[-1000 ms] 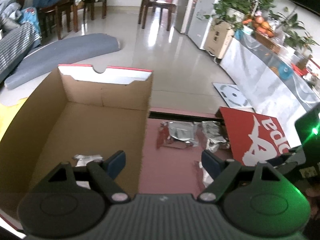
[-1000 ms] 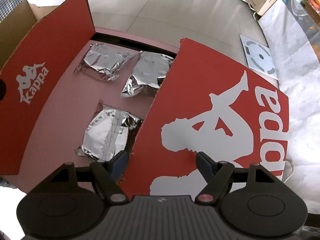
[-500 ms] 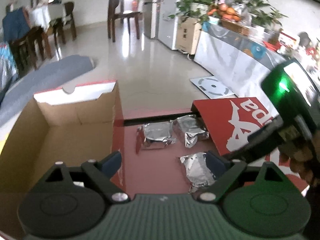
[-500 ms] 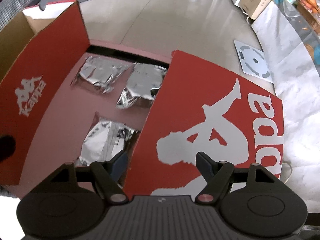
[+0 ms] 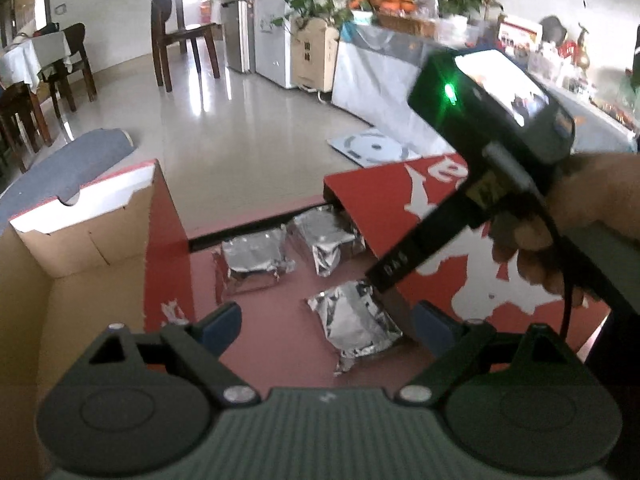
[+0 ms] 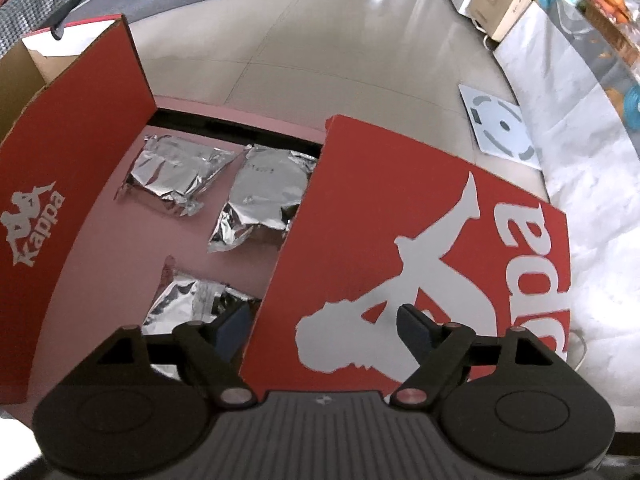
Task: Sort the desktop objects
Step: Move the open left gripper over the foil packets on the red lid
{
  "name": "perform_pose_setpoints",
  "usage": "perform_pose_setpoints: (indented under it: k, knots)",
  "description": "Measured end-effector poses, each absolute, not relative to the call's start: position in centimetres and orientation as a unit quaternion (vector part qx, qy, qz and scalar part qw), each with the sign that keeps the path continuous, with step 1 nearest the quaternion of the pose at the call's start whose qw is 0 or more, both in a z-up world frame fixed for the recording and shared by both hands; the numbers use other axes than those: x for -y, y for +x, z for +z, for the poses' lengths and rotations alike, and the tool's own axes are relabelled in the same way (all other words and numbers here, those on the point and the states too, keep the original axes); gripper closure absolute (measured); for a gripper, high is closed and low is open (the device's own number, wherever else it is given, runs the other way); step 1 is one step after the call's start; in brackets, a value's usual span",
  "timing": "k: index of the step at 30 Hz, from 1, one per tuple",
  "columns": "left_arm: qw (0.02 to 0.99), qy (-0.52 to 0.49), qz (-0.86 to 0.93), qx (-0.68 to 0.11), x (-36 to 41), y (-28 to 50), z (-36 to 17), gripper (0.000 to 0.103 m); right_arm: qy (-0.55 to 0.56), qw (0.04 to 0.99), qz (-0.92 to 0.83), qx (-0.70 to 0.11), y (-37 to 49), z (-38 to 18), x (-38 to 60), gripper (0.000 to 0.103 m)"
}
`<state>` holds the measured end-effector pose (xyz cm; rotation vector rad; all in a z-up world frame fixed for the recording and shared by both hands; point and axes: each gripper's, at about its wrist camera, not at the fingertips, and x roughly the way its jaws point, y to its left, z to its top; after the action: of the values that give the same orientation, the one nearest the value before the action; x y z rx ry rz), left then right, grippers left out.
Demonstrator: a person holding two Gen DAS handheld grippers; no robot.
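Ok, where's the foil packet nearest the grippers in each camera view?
Left wrist: foil packet lies lower centre, just left of the red lid.
Right wrist: same packet sits lower left, partly behind the left finger.
Shared landmark: the red lid with its white logo, along the packet's right side in both.

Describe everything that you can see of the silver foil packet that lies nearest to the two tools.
The nearest foil packet is a crinkled, shiny silver pouch, flat but puffy. It lies on the pink table, apart from the two other packets. Its right edge meets or slips under the red lid. One finger of the right tool hides part of it.
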<state>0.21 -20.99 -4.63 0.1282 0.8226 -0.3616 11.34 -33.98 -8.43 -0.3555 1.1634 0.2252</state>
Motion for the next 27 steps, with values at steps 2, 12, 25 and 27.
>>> perform_pose_setpoints:
  k: [2,12,25,27]
  knots:
    - [0.895,0.059,-0.175,-0.405,21.2,0.6,-5.3,0.010,-0.180,0.817,0.102,-0.538,11.4,-8.5,33.7,0.022]
    - [0.882,0.045,-0.168,-0.437,22.5,2.4,-8.6,0.006,-0.189,0.816,0.097,-0.538,12.3,-9.0,33.4,0.022]
    - [0.875,0.008,-0.138,-0.465,21.6,4.4,-11.0,0.005,-0.221,0.810,0.105,-0.533,12.8,-9.8,32.2,0.020]
    - [0.874,0.005,-0.136,-0.466,21.7,4.7,-11.2,0.005,-0.222,0.810,0.104,-0.533,12.9,-10.0,32.2,0.020]
